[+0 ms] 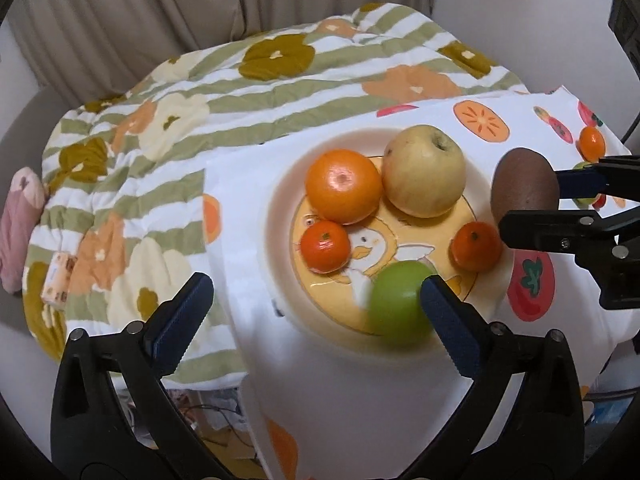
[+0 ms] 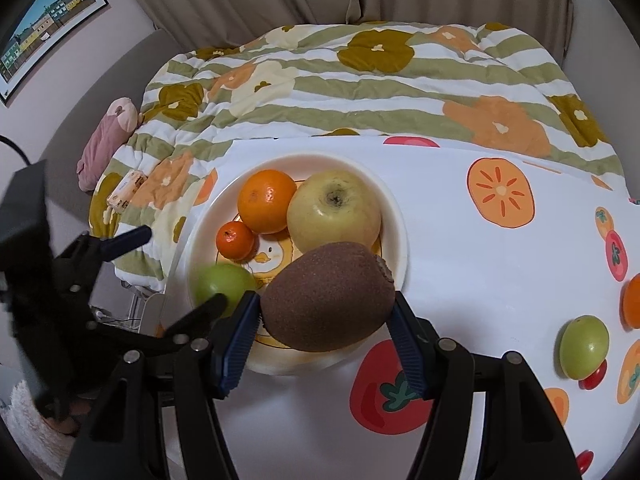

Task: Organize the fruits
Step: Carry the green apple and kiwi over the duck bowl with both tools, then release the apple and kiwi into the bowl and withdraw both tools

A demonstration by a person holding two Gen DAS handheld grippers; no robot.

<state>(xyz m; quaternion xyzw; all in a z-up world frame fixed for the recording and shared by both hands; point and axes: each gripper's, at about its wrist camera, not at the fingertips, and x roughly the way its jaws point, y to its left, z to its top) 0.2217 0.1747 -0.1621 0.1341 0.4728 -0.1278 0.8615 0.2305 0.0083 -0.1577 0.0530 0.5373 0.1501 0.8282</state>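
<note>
Kiwi (image 2: 328,296) sits clenched in our right gripper (image 2: 326,344) over the plate (image 2: 394,216); our left gripper (image 1: 316,308) gapes, green fruit (image 1: 394,304) released (blurred). Five fruits are plated; another green fruit (image 2: 584,346) waits on the cloth (image 2: 500,280).

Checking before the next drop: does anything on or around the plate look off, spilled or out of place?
Nothing spilled or damaged. Two fruits still sit off the plate on the cloth at the right: a green fruit and a mandarin. The right gripper holds the kiwi over the plate's near rim.
</note>
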